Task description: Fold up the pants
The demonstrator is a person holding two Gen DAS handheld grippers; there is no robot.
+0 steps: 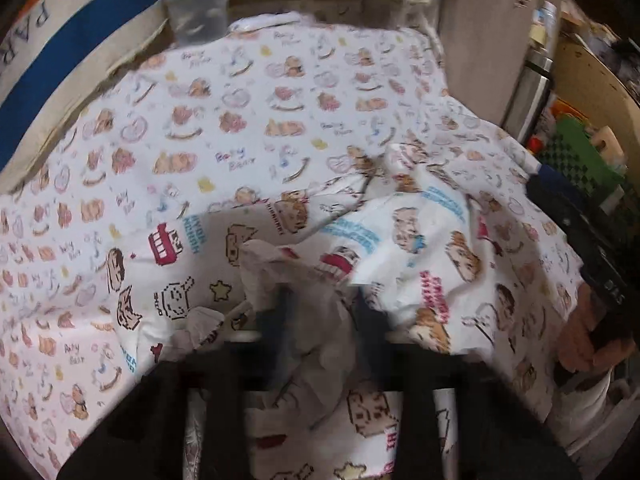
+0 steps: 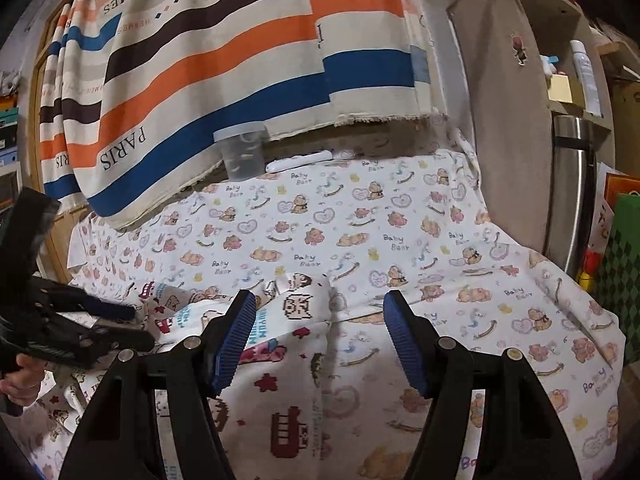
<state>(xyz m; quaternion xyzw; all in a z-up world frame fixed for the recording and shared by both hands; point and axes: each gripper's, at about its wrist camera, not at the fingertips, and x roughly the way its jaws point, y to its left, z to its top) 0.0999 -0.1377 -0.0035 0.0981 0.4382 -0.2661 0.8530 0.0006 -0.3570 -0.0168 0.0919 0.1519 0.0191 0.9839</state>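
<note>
The pants [image 1: 416, 248] are white with cartoon prints and lie crumpled on a bed sheet printed with baby bears [image 1: 200, 128]. My left gripper [image 1: 320, 312] is shut on a bunched fold of the pants, which bulges between its blue fingers. In the right wrist view the pants [image 2: 288, 360] lie under and left of my right gripper [image 2: 320, 320], which is open and empty just above the cloth. The left gripper [image 2: 112, 320] shows at the left edge there, closed on the fabric.
A striped cloth marked PARIS [image 2: 224, 64] hangs behind the bed. A clear plastic cup [image 2: 242, 152] and a white pen-like object [image 2: 300, 160] sit at the bed's far edge. A steel flask [image 2: 572, 188] and green crate [image 1: 580, 160] stand on the right.
</note>
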